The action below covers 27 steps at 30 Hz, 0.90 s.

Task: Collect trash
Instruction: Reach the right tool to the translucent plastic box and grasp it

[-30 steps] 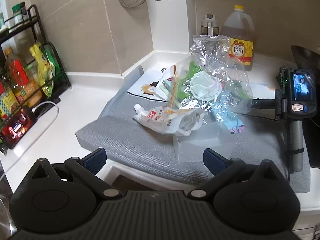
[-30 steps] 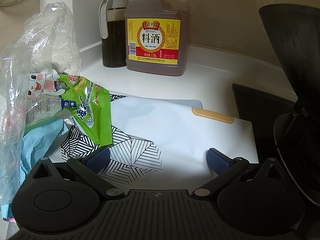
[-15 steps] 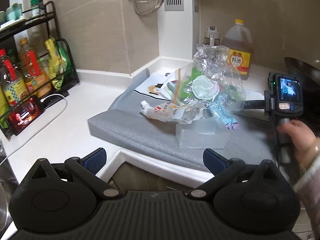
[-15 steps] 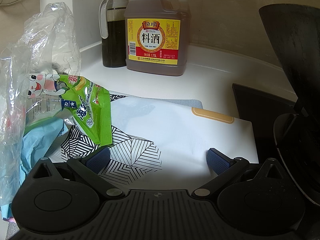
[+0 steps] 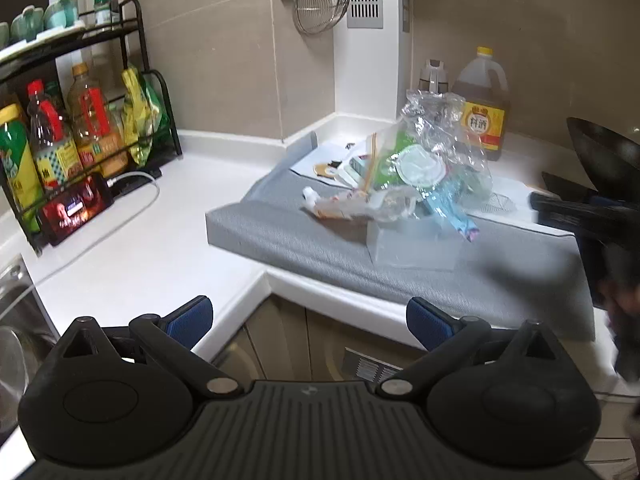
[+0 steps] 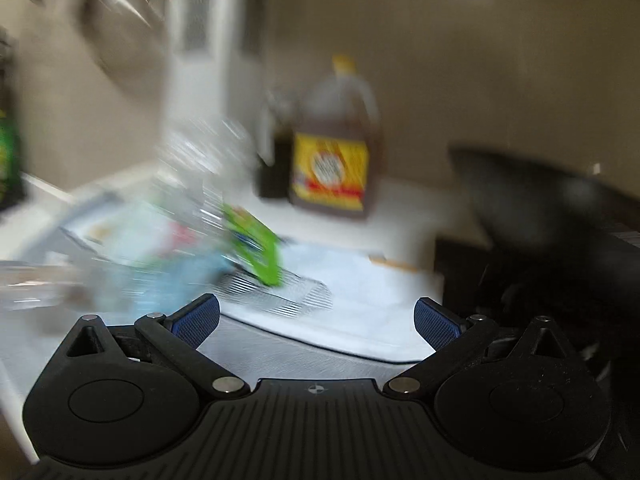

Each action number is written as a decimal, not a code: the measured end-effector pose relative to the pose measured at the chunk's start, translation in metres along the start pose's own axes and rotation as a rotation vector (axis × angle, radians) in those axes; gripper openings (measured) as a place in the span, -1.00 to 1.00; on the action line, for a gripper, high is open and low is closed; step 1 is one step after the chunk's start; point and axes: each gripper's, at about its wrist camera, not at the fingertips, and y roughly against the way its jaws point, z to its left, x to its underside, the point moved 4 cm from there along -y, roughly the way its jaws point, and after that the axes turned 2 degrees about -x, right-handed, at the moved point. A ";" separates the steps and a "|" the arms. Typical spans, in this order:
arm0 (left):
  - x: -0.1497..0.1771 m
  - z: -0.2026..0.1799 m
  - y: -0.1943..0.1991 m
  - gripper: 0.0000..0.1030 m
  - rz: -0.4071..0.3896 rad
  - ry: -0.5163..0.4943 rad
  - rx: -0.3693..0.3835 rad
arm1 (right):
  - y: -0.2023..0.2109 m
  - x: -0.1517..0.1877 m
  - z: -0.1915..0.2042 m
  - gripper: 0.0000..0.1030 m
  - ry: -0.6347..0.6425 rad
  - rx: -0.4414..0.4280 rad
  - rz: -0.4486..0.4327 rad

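A heap of trash (image 5: 404,176) lies on a grey mat (image 5: 316,236): crinkled clear plastic, a white round lid, a green wrapper, a light blue packet and a squeezed white pouch, over a translucent box (image 5: 412,246). My left gripper (image 5: 308,318) is open and empty, held back off the counter's corner, well short of the heap. My right gripper (image 6: 316,316) is open and empty too, above the mat's near edge; its view is motion-blurred, with the green wrapper (image 6: 256,248) and clear plastic ahead to the left. The right gripper's body (image 5: 580,216) shows blurred at the mat's right end.
A big cooking-wine jug (image 5: 482,106) and a dark bottle stand behind the heap. A black wok (image 5: 604,156) sits at the right. A black rack of bottles (image 5: 60,128), a lit phone (image 5: 76,208) and its white cable occupy the left counter. White paper (image 6: 360,288) lies on the mat.
The left gripper has pulled back and up from the mat, so the heap looks farther. The right gripper, still before, has been lifted and is moving fast, blurring its view.
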 end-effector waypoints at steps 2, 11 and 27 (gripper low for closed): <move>0.009 0.000 0.006 1.00 -0.001 -0.004 0.005 | 0.047 0.009 0.009 1.00 -0.022 -0.084 -0.067; 0.057 0.000 0.033 1.00 0.013 0.044 0.055 | 0.138 0.038 0.041 1.00 -0.012 -0.205 -0.080; 0.095 0.012 0.067 1.00 -0.067 0.059 0.023 | 0.185 0.073 0.083 1.00 -0.005 -0.218 -0.091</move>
